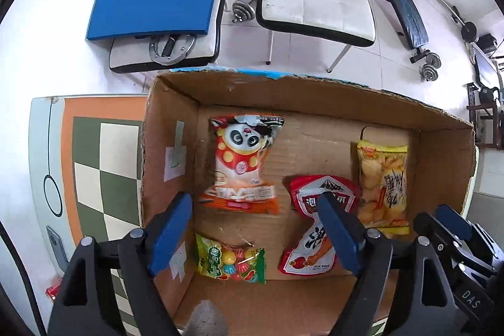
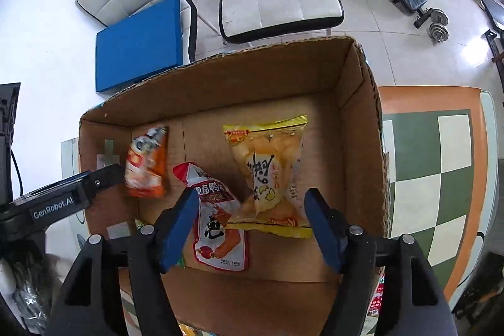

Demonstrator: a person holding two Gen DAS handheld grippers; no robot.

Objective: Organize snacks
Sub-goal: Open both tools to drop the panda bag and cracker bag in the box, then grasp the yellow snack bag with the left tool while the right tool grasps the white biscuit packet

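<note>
- Open brown cardboard box (image 1: pixel 315 93): four light, crinkly, slippery snack packets lie flat.
- Left claw (image 1: pixel 255 233), right claw (image 2: pixel 250 229): both spread wide, empty, hovering at 6 o'clock.
- Yellow crisp packet (image 2: pixel 271 172), fragile; pinch its sealed edge.

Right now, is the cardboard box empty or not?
Not empty. The cardboard box holds four snack packets, among them the panda packet.

Both wrist views look down, close, into one cardboard box (image 1: pixel 315 96).
</note>
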